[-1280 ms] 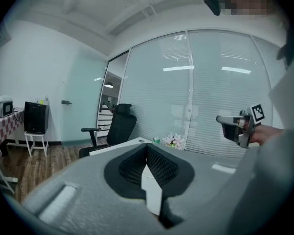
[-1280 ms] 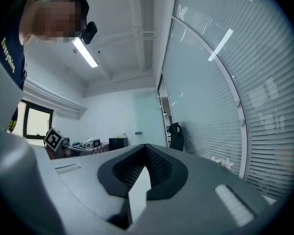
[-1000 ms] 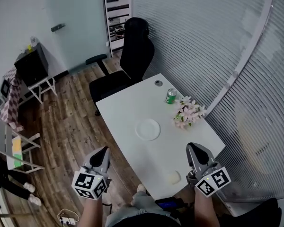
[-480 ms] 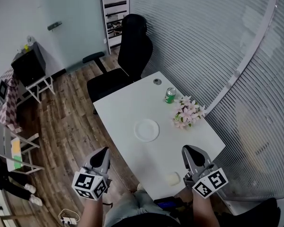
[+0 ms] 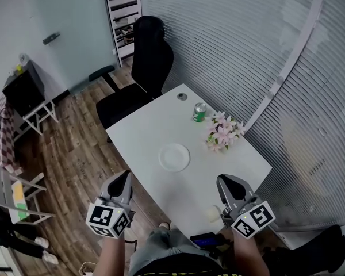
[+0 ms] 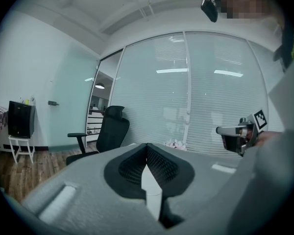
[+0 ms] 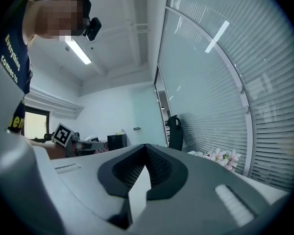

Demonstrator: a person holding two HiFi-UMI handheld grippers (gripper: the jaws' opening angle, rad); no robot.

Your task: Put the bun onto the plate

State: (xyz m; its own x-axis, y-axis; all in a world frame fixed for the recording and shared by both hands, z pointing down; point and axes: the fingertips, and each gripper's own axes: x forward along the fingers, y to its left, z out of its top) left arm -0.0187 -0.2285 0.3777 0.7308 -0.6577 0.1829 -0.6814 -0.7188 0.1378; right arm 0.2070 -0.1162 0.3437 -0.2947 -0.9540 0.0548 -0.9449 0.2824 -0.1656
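In the head view a pale round bun (image 5: 212,213) lies near the front edge of the white table (image 5: 149,134). A white plate (image 5: 174,157) sits empty at the table's middle, farther away. My right gripper (image 5: 223,180) is shut and empty. It hovers over the table's front right, just right of the bun and apart from it. My left gripper (image 5: 124,177) hangs over the wooden floor left of the table, also shut with nothing in it. The gripper views show both pairs of pads meeting, the left gripper (image 6: 147,150) and the right gripper (image 7: 146,150).
A green can (image 5: 199,112) and a bunch of pink flowers (image 5: 221,132) stand at the table's far right. A black office chair (image 5: 145,68) is behind the table. Slatted glass walls run along the right. A small black cabinet (image 5: 24,91) stands at far left.
The left gripper has shifted slightly forward beside the table. The right gripper has hardly moved. The head view has swung, so the table sits a little more to the left.
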